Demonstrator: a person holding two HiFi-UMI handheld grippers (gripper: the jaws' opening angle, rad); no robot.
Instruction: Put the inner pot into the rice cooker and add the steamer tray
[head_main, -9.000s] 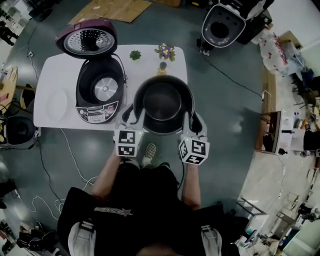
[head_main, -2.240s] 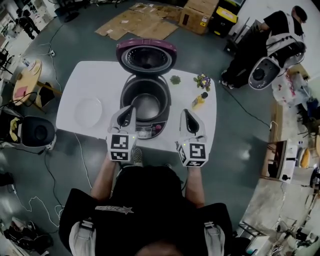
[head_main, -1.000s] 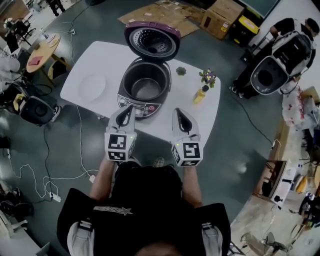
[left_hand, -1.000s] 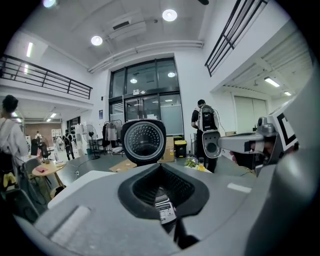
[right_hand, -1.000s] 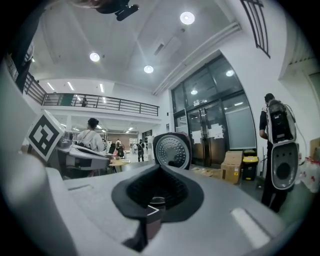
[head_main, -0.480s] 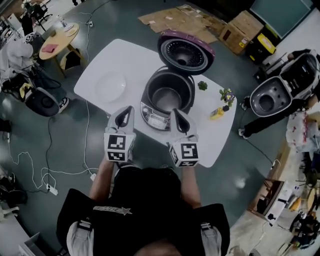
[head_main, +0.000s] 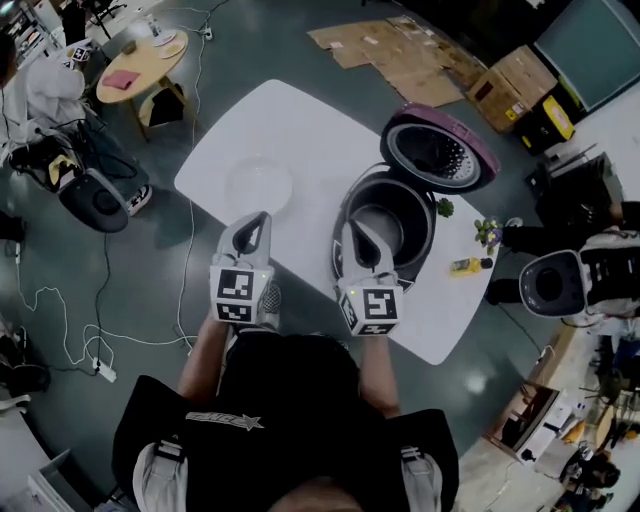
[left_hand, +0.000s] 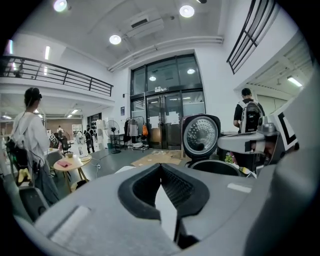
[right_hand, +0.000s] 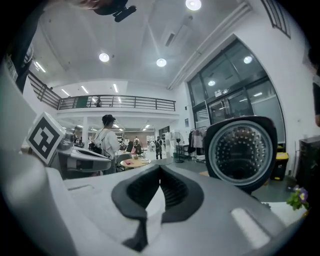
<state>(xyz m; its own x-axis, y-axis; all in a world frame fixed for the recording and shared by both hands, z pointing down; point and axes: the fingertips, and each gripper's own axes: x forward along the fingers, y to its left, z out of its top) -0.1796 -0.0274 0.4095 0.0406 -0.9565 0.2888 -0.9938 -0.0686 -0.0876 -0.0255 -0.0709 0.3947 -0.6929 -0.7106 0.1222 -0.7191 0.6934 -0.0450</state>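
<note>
Head view: rice cooker (head_main: 428, 232) gapes upward; left gripper (head_main: 254, 219), right gripper (head_main: 359, 229) jaws clenched.

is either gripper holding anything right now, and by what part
Nothing is held: the left gripper and the right gripper are both shut with nothing between their jaws.
</note>
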